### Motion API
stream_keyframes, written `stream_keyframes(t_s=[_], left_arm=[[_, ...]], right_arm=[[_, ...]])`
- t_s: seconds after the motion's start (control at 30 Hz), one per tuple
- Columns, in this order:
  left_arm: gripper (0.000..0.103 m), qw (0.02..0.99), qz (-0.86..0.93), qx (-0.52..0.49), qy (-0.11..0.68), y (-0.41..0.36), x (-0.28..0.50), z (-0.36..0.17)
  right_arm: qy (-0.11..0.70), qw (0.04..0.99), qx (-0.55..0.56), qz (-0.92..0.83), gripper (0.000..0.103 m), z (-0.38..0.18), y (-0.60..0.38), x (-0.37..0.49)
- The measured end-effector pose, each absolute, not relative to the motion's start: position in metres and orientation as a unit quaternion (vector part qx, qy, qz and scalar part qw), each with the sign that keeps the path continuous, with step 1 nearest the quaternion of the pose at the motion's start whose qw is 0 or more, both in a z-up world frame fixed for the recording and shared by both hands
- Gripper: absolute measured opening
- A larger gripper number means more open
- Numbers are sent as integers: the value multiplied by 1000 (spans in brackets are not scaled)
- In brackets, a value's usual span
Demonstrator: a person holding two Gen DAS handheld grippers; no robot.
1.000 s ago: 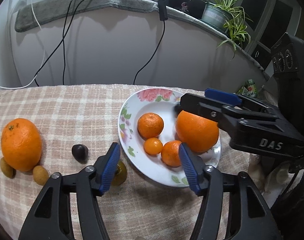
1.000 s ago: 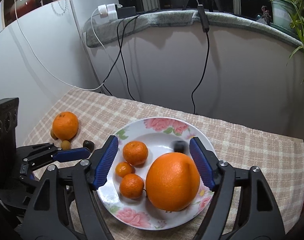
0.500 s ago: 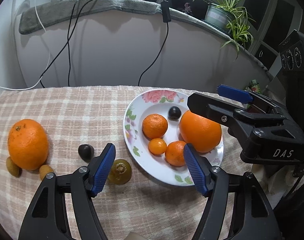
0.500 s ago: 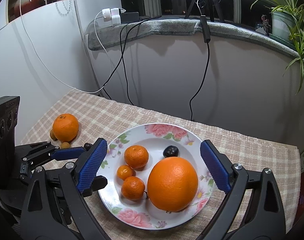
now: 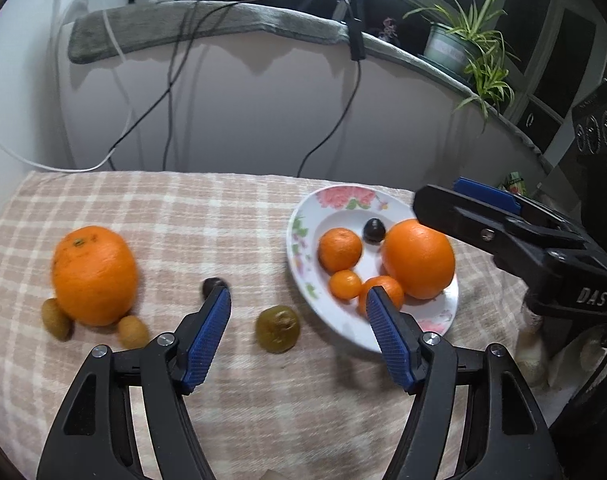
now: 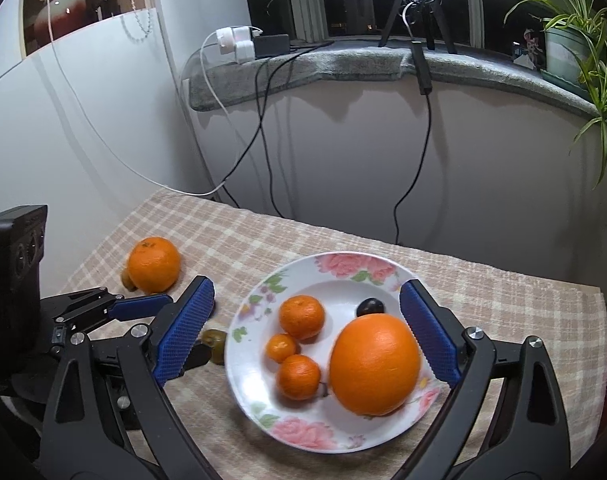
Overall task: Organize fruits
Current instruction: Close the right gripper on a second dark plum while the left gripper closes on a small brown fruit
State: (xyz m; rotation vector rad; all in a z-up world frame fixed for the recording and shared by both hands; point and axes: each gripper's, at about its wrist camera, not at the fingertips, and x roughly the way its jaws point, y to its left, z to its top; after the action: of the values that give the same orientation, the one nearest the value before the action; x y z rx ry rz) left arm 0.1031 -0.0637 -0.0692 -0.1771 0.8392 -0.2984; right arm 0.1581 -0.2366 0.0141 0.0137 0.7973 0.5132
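A flowered white plate [image 5: 345,200] [image 6: 355,264] holds a large orange [image 5: 418,258] [image 6: 374,364], three mandarins [image 6: 301,317] and a dark plum [image 5: 374,231]. My left gripper [image 5: 298,296] is open above the cloth, with a green fruit [image 5: 277,328] lying below the gap, untouched. A second large orange [image 5: 94,275], a dark fruit [image 5: 212,285] and two small brown fruits [image 5: 132,331] lie on the cloth to the left. My right gripper [image 6: 306,283] is open wide over the plate, its pads clear of the orange.
A checked cloth [image 5: 223,220] covers the table, which ends at a pale wall behind. Cables [image 6: 263,128] hang from a grey sill [image 6: 343,64] with a potted plant [image 5: 459,46]. In the right wrist view the left gripper's fingers [image 6: 139,306] reach in beside the plate.
Both grippers opened wider and drew back from the plate. The right jaws now stand well clear of the large orange. The green fruit came fully into view between the left jaws.
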Motion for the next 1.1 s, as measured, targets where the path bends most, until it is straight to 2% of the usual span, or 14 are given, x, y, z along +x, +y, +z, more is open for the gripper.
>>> stream_keyframes(t_s=[0.63,0.87,1.1], left_arm=[[68,906,-77,-108,402,18,69,-82],[52,897,-73,-133,415,35,70,-95],[47,884,-77,-148,436,32,80,-109]], right_arm=[[396,857,-45,327,96,4,-174,126],[407,840,-80,350,96,-5,-149,128],[432,813,-123,369,72,-22,-121,141]])
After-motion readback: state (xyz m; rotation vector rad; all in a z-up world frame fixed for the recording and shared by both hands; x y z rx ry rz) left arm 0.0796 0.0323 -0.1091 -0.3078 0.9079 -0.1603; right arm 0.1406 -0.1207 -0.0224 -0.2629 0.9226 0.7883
